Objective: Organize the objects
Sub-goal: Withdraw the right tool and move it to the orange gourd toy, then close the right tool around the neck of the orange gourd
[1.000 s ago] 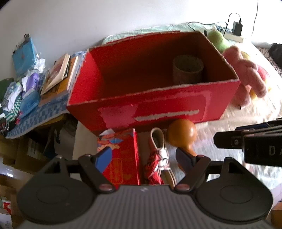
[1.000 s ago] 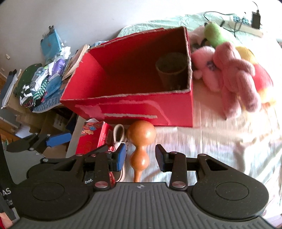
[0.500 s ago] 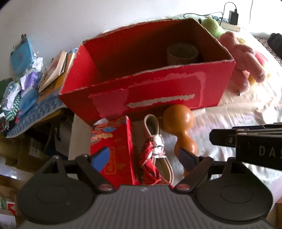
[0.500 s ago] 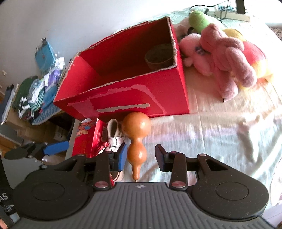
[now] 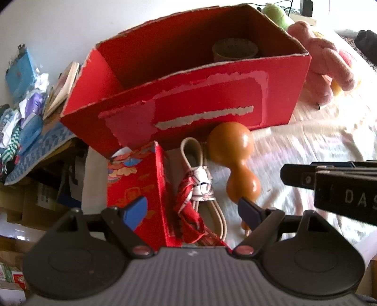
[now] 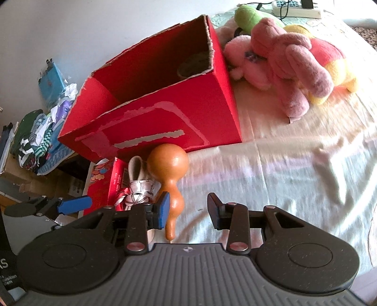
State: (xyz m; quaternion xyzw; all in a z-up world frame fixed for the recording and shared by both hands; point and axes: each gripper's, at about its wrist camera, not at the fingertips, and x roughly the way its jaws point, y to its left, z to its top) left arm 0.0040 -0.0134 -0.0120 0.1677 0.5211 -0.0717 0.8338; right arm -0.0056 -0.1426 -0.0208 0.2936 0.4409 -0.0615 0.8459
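A large open red cardboard box stands on the bed with a brown cylindrical pot inside at its right end. In front of it lie an orange gourd, a beige strap tied with a red and white scarf, and a small red printed box. My left gripper is open above the scarf bundle, spanning the small box and the gourd's neck. My right gripper is open, with the gourd's narrow end by its left finger.
Pink, yellow and green plush toys lie right of the big box. A power strip sits at the far edge. Books and clothes pile on the left, beyond the bed's edge. Pale sheet spreads to the right.
Both grippers have come down and closer to the objects in front of the big box, which now look larger. Both stay open with nothing held.
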